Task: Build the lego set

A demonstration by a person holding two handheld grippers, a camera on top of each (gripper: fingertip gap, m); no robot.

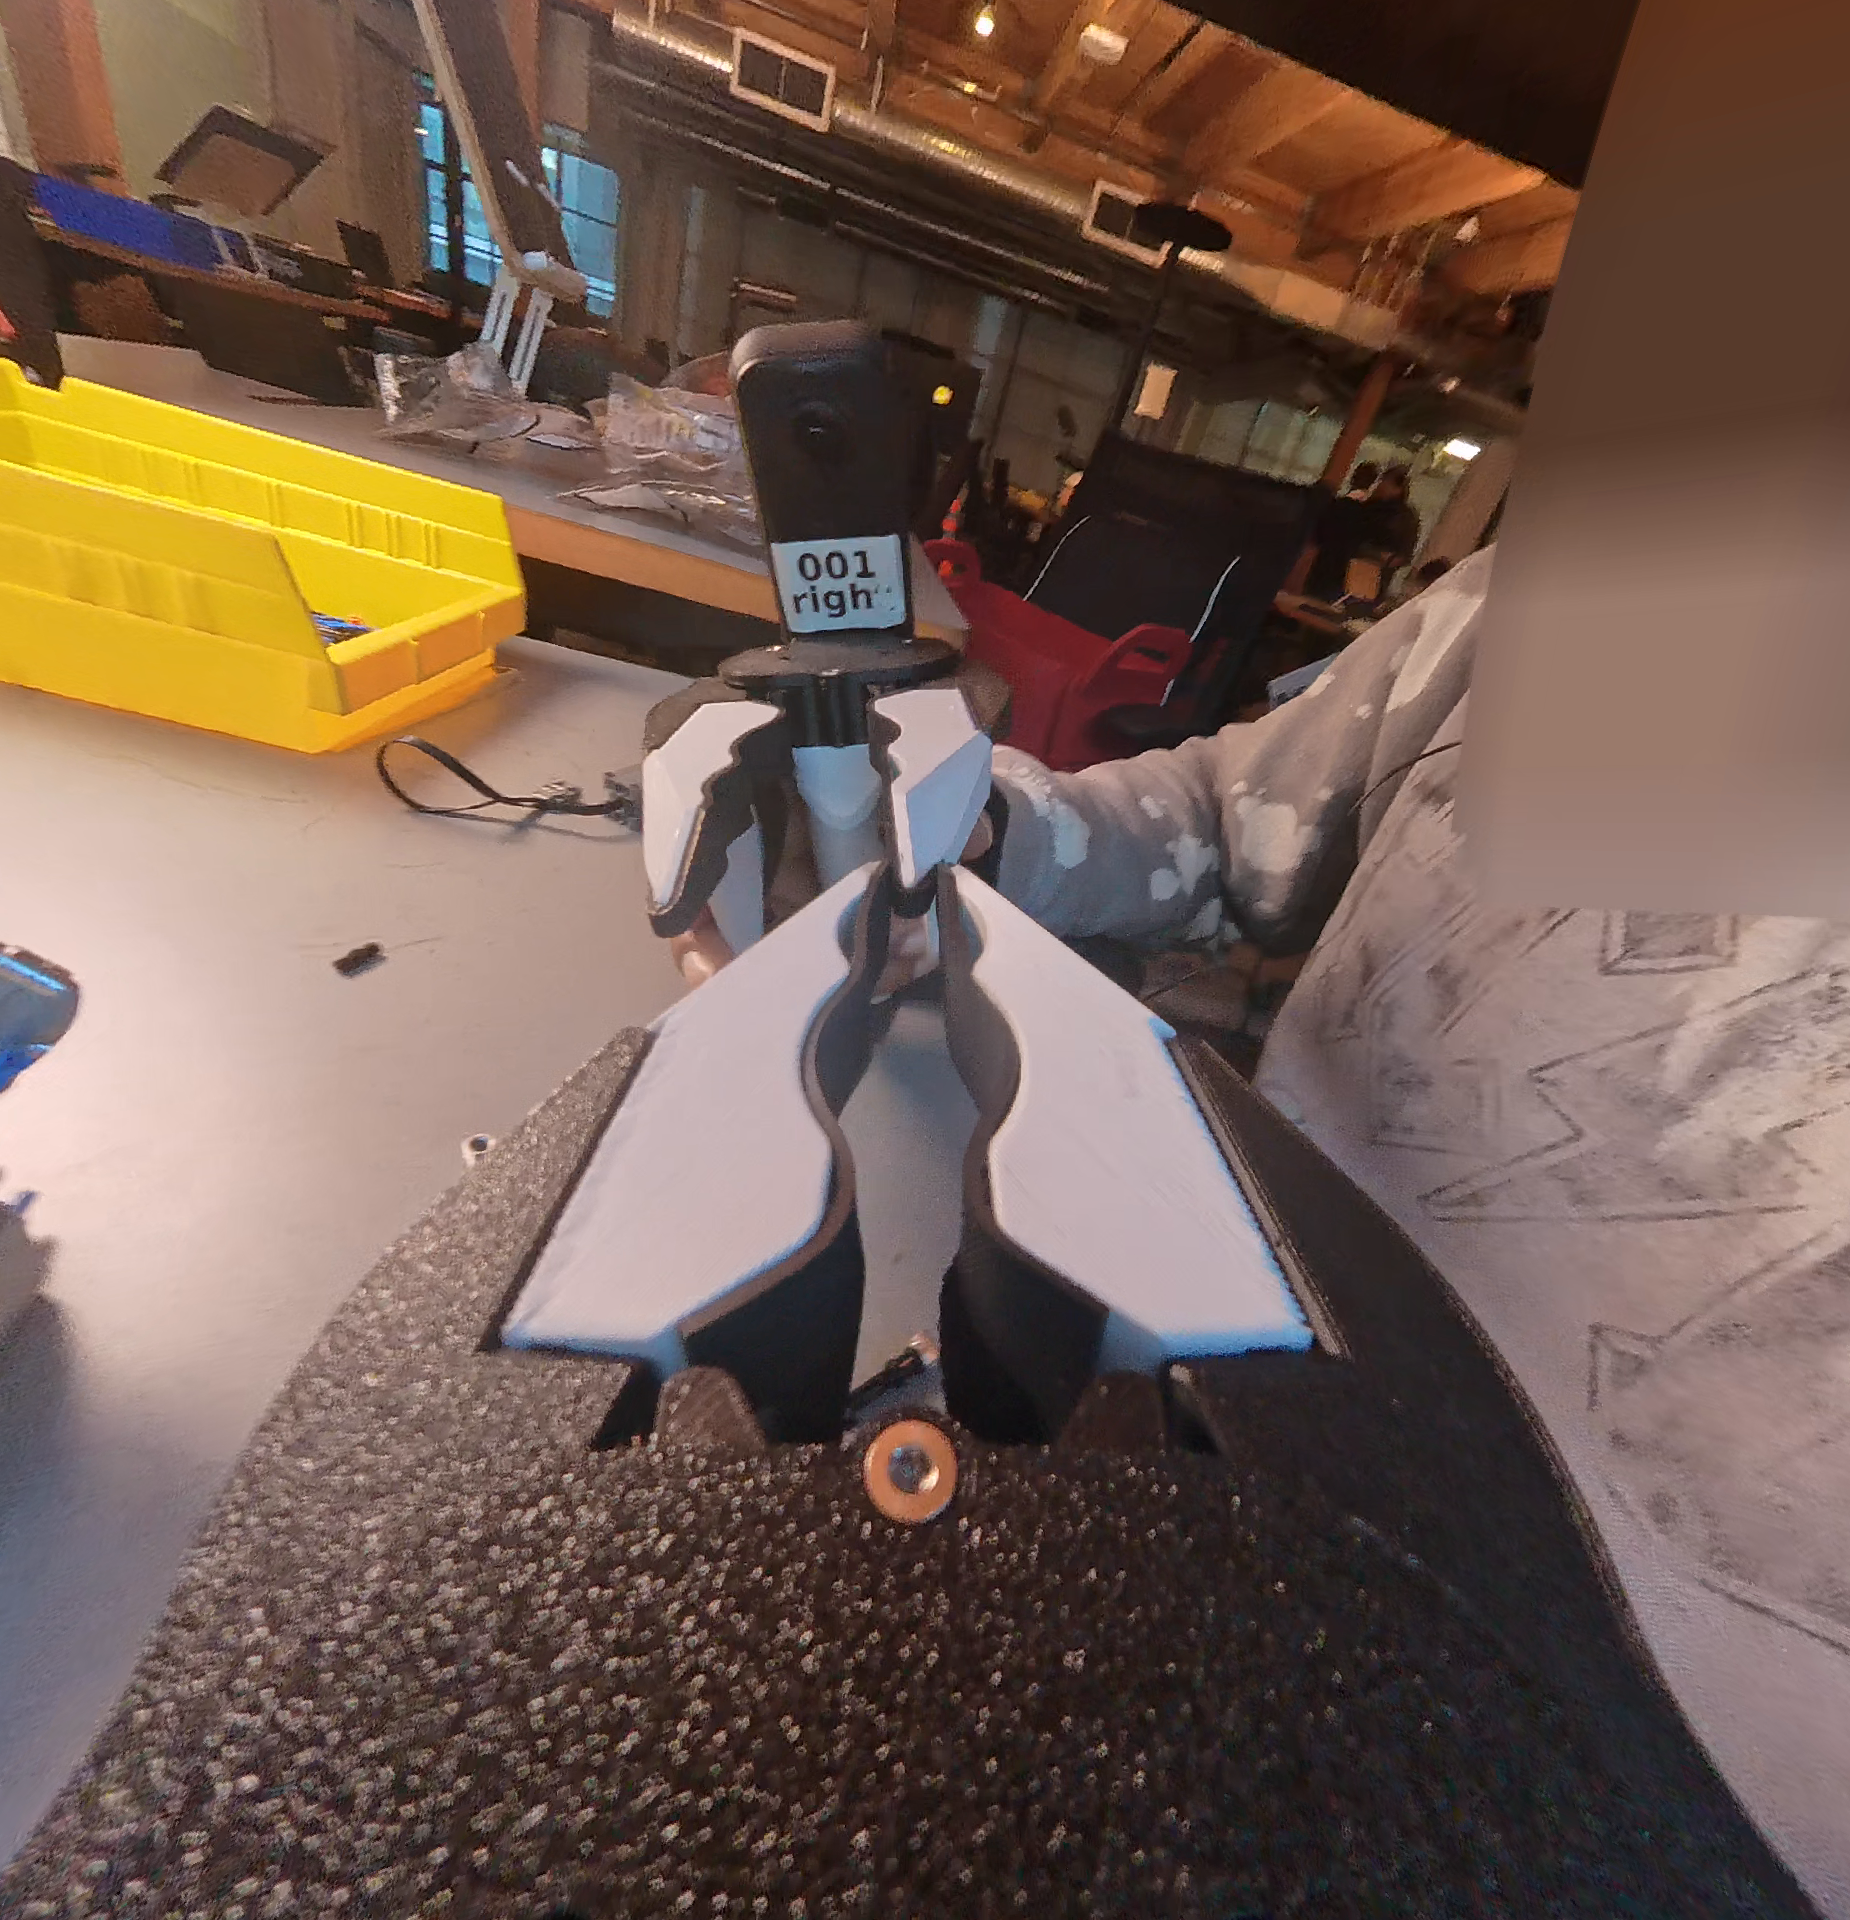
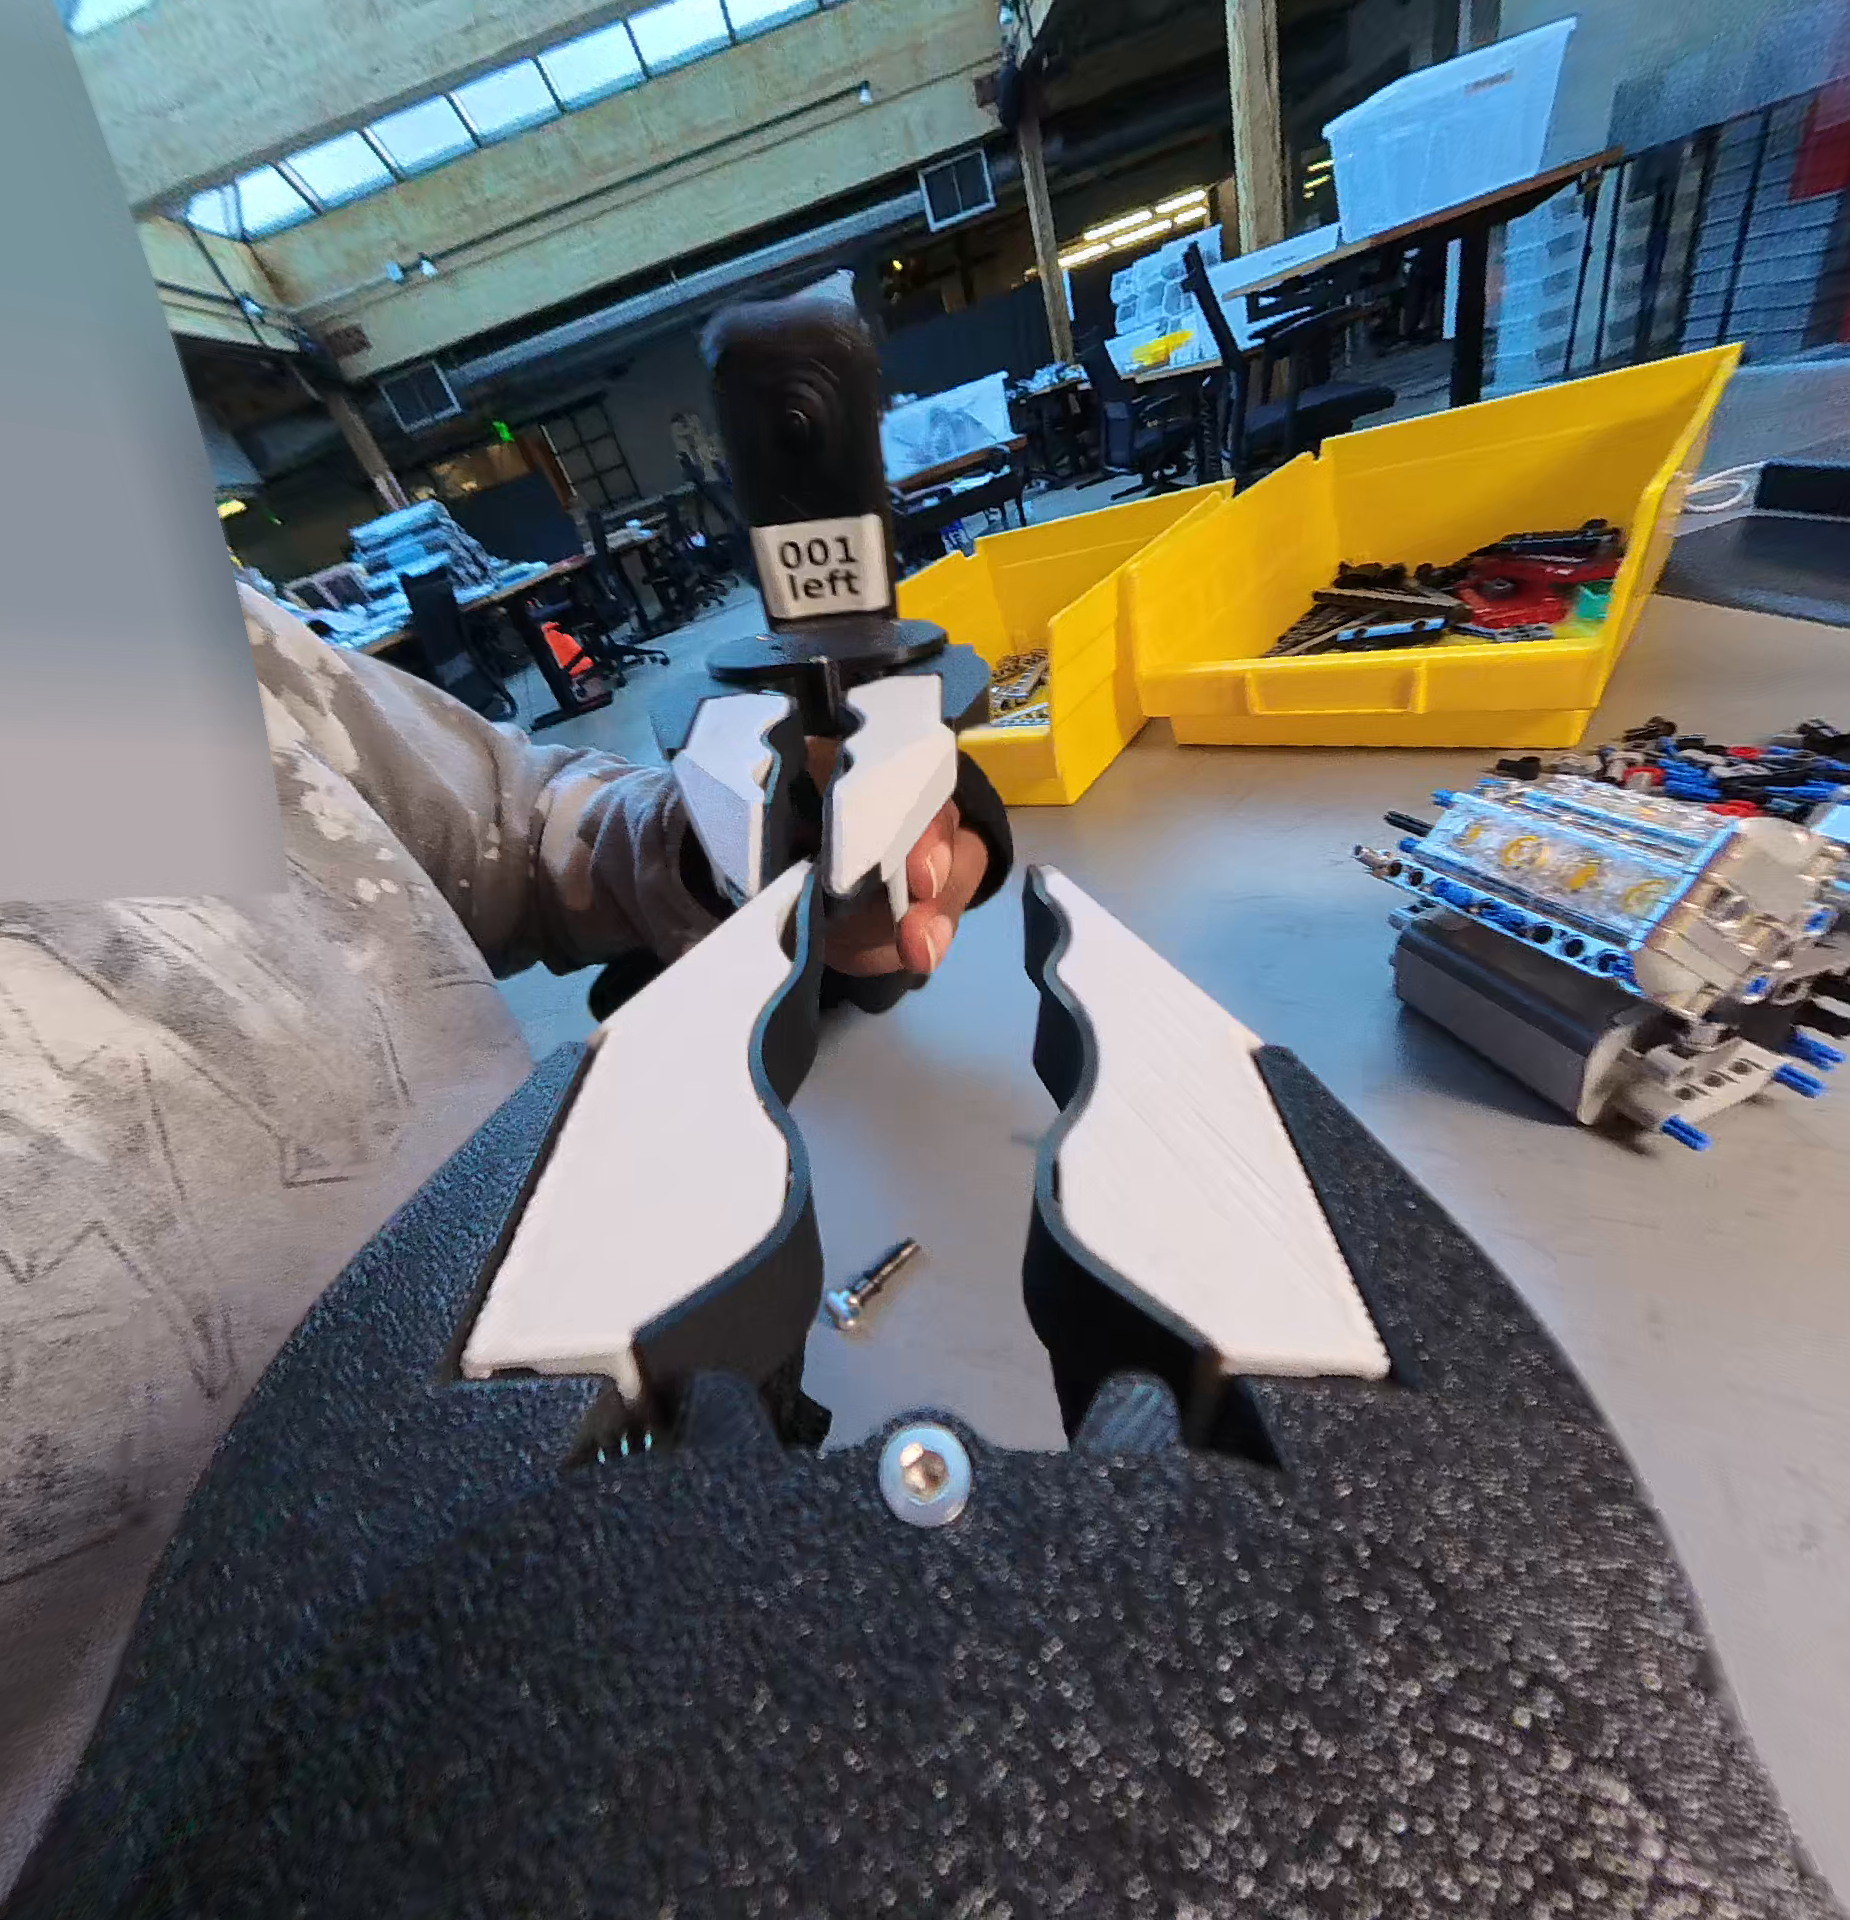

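Left tool (image 1: 905, 894) nearly closed, right tool (image 2: 926, 904) spread

A grey table (image 2: 1264, 935) bore two yellow bins (image 2: 1399, 665), a brick-built engine model (image 2: 1648, 935) and a loose screw (image 2: 867, 1286).

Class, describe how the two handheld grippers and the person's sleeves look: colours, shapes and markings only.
Both the left gripper and the right gripper have white, wedge-shaped jaws with wavy black inner edges, set in a speckled black body with a silver screw. Each carries an upright black camera bearing a white label. The sleeves are grey with pale splotches.
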